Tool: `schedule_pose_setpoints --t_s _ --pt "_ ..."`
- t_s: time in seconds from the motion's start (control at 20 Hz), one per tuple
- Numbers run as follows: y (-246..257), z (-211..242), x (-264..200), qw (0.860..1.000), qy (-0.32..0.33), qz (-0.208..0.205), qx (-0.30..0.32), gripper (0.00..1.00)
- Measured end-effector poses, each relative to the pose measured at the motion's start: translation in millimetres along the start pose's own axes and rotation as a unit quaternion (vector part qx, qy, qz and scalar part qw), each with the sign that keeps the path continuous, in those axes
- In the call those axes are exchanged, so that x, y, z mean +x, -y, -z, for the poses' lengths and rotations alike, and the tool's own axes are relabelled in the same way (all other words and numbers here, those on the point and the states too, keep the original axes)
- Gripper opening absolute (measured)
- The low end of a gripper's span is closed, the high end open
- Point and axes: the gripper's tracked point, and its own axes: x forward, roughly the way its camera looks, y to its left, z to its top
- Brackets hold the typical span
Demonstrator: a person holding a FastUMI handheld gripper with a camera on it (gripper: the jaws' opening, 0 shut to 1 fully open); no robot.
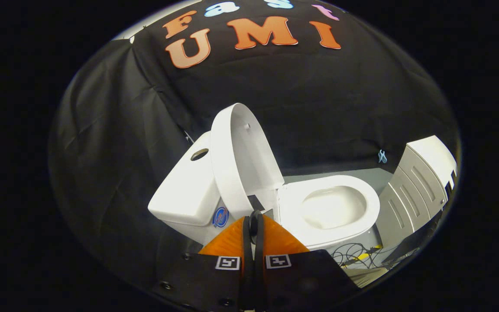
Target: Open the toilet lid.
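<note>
**Gripper closed below a raised toilet lid**

Gripper [256, 216] with fingers pressed together, tips meeting with no visible gap and nothing between them. Sits low and just in front of the toilet, tips pointing at the base of the toilet lid [241, 156] near the hinge.

Toilet lid already up: standing close to upright, leaning back against the cistern [186, 190], inner face turned toward the bowl. Toilet seat [362, 193] down and flat, bowl [332, 208] open to view beyond and to the right of the fingers. Task looks essentially done, judging by how the lid stands.

Handling, as a judgement: rigid moulded plastic, light for its size, smooth and glossy, so likely slippery under a pinch. Pivots only about the hinge at the back; no flex to speak of. Best hold along the free rim, farthest from the hinge, where a small push gives the most swing; near the hinge, much more effort for little movement. Prone to dropping back with a slam if left short of its balance point, so worth confirming that it rests firmly on the cistern.

Around the toilet: white cabinet [422, 182] to the right, loose cables [353, 253] on the floor beside the pedestal, black cloth wall [115, 130] behind.
</note>
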Motion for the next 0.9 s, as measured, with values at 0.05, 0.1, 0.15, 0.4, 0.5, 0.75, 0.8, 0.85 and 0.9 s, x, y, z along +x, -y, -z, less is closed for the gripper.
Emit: schedule_pose_setpoints --t_s 0.05,0.1,0.15,0.4,0.5,0.75,0.8,0.85,0.9 --pt "-6 1 -1 1.000 0.001 -0.002 -0.005 0.08" --pt "-9 1 0 1.000 0.002 -0.002 -0.009 0.08" --pt "-10 1 -1 1.000 0.004 -0.001 -0.011 0.08" --pt "-17 5 0 1.000 0.010 0.008 -0.026 0.09" --pt "-24 8 0 0.999 0.003 0.004 -0.033 0.15" --pt "-31 12 3 1.000 -0.006 -0.005 -0.023 0.60" --pt "-29 8 1 1.000 0.005 0.001 -0.025 0.67" --pt "-28 1 -2 1.000 0.018 0.002 -0.026 0.69" --pt "-28 -7 -7 0.999 0.031 0.003 -0.027 0.76"
